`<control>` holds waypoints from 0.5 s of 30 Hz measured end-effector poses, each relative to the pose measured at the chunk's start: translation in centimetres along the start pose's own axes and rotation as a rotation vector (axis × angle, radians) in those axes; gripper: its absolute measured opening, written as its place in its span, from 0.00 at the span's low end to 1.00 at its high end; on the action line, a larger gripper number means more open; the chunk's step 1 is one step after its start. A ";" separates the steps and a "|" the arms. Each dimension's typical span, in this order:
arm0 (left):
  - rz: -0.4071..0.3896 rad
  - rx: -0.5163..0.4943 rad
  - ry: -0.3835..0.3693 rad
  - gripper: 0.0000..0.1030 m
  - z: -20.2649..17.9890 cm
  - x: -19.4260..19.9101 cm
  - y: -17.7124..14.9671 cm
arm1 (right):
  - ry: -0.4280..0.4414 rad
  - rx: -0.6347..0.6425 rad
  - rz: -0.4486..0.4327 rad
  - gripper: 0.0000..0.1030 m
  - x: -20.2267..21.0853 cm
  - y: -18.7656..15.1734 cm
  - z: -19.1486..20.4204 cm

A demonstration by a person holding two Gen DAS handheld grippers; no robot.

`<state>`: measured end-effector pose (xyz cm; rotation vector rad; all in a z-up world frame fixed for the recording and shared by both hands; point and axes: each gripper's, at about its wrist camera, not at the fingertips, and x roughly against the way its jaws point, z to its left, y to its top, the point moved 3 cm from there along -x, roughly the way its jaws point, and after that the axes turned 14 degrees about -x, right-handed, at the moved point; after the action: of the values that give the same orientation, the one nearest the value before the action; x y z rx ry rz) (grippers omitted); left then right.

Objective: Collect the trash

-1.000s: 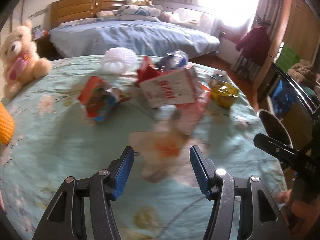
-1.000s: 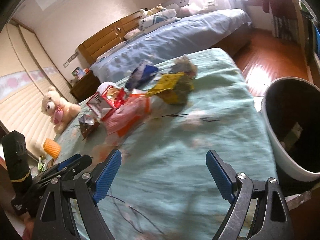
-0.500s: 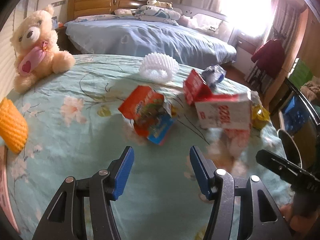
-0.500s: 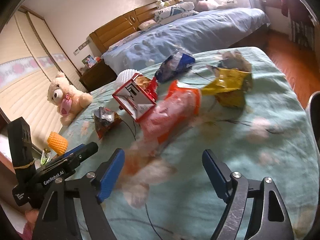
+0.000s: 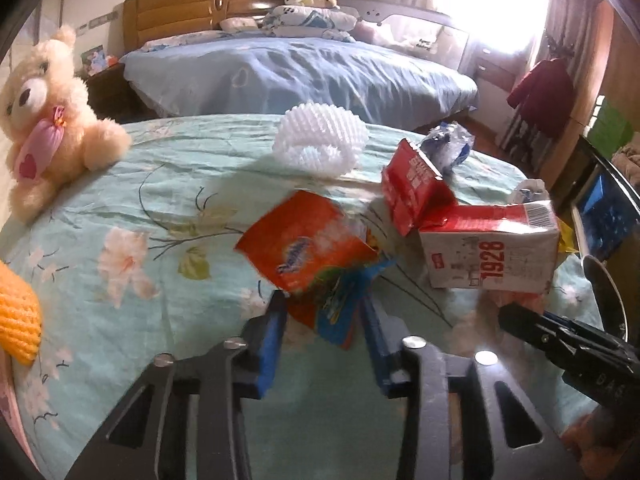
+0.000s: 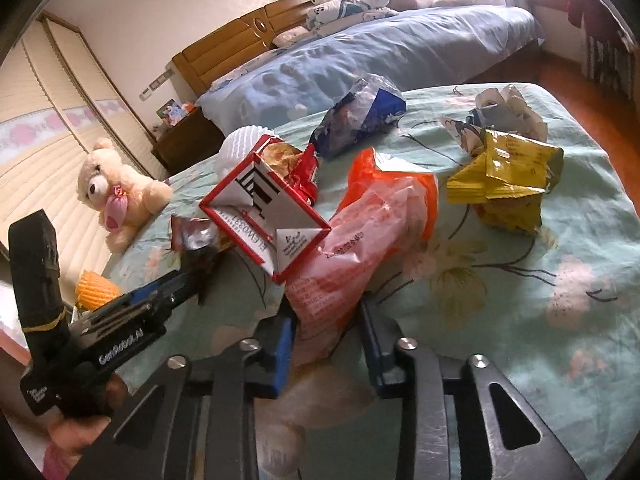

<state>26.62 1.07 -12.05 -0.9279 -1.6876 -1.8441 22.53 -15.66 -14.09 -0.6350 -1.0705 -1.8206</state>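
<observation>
Blue pads of the left gripper are standing a little apart, and the lower end of an orange and blue snack bag is lying between them; I cannot tell whether the pads are really pressing it. The bag is crinkled and shiny, and it is sitting near the middle of the bed, which is wearing a pale green cover with flowers.

The right gripper is also half open, and the near end of a thin pink and orange plastic bag is hanging between its pads; a firm grip is not clear.

Beside this bag a red and white carton is lying tilted, touching it. A yellow foil wrapper, much crushed, is resting toward the right edge of the bed. A white foam net is sitting at the far edge, and a cream teddy bear is sitting at the left edge.
</observation>
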 end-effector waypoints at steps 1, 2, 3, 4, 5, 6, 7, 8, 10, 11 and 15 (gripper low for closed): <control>0.000 -0.008 -0.006 0.17 -0.1 0.0 0.0 | 0.007 -0.002 0.002 0.25 0.2 -0.1 -0.1; 0.007 -0.015 -0.016 0.02 -0.3 -0.2 0.0 | 0.013 -0.005 0.004 0.25 0.5 -0.3 -0.3; 0.016 -0.019 -0.025 0.02 -0.4 -0.3 -0.2 | 0.018 -0.004 0.004 0.24 0.7 -0.4 -0.3; 0.020 -0.022 -0.031 0.01 -0.5 -0.3 -0.5 | 0.023 -0.002 0.002 0.24 1.1 -0.7 -0.4; 0.020 -0.026 -0.033 0.01 -0.7 -0.3 -0.6 | 0.026 0.000 0.001 0.24 1.4 -0.8 -0.4; 0.017 -0.028 -0.033 0.01 -0.8 0.0 -0.8 | 0.031 0.000 0.001 0.23 1.7 -1.0 -0.6; 0.009 -0.028 -0.036 0.01 -0.9 0.4 -0.9 | 0.041 -0.001 0.002 0.23 2.2 -1.3 -0.7; 0.000 -0.026 -0.038 0.01 -0.9 0.7 -1.1 | 0.044 0.000 0.001 0.22 2.5 -1.5 -0.9; -0.012 -0.021 -0.043 0.01 -1.0 1.3 -1.4 | 0.049 -0.002 -0.001 0.22 3.4 -1.9 -1.4; -0.014 -0.011 -0.044 0.01 -0.8 1.5 -1.5 | 0.051 -0.002 -0.003 0.22 3.8 -2.1 -1.5; -0.021 0.024 -0.036 0.02 0.1 2.4 -2.0 | 0.048 -0.010 -0.014 0.21 5.3 -2.9 -2.4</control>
<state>23.63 1.66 -11.62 -0.9428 -1.7431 -1.8273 17.56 -19.50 -12.32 -0.5879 -1.0365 -1.8453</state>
